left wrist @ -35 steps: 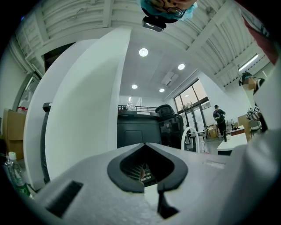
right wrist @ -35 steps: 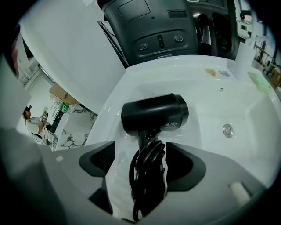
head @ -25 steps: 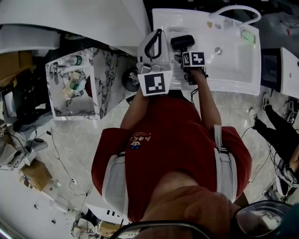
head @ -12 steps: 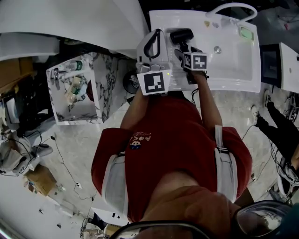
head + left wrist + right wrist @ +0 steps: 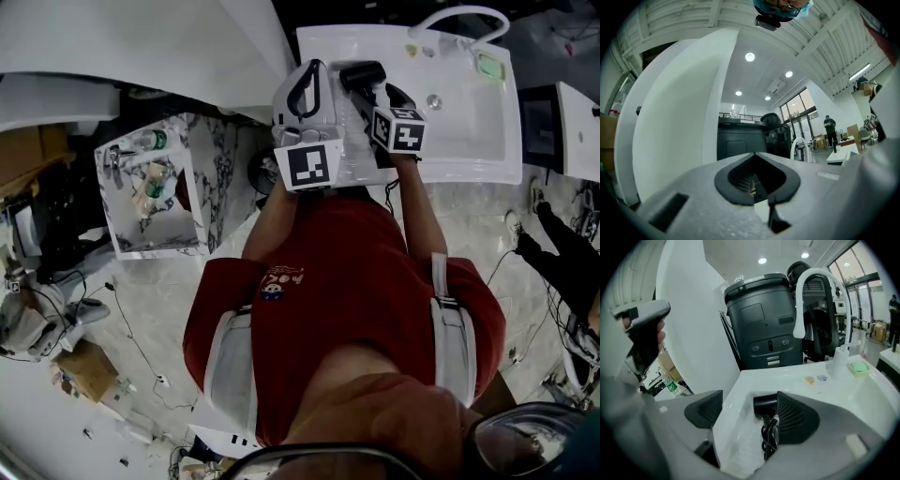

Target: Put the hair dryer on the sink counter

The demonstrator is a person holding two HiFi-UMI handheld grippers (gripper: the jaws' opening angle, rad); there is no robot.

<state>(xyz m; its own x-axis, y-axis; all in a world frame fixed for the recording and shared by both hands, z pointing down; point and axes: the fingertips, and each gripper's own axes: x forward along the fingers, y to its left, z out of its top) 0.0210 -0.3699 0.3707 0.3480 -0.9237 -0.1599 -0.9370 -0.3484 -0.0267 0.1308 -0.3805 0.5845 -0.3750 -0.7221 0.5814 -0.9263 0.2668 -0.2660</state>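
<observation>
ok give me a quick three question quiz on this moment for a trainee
1. The hair dryer lies: A) on the floor, B) on the sink counter, between the jaws of the right claw, C) in the basin.
2. True or false: the left claw is shut on the hair dryer.
3. Fill in: the right claw's jaws stand ____.
Key: 1 B; 2 false, it is shut on nothing; 3 apart.
</observation>
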